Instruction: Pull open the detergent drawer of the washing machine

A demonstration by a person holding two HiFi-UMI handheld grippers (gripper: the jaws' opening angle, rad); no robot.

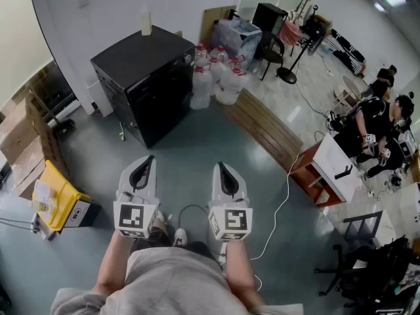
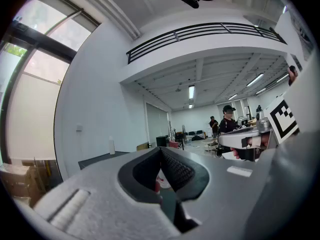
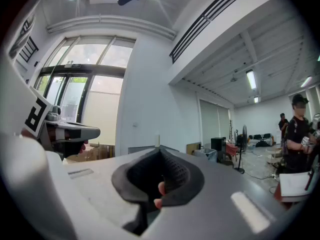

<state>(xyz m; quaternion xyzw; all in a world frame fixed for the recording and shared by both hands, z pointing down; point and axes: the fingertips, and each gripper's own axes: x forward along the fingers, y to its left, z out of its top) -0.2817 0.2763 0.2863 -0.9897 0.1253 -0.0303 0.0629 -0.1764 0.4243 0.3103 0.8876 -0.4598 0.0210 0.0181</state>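
Over grey floor (image 1: 190,143), well short of the black washing machine (image 1: 147,84), detergent drawer pull not begun, left gripper (image 1: 148,161) and right gripper (image 1: 219,168) pressed together, empty.

The left gripper (image 2: 161,150) pointed level into a tall white hall, its dark-padded jaws closed tip to tip with nothing clamped between them. Through the hollow behind the tips showed a white and red shape (image 2: 160,182), too small to name. Beyond, to the left, lay a dark flat top, probably the washing machine (image 2: 97,160), with a pale bottle (image 2: 111,145) upright on it. At the right a hand (image 2: 239,154) held the right gripper (image 2: 225,140) alongside. Two people (image 2: 228,120) stood far back under a railed balcony (image 2: 200,31).
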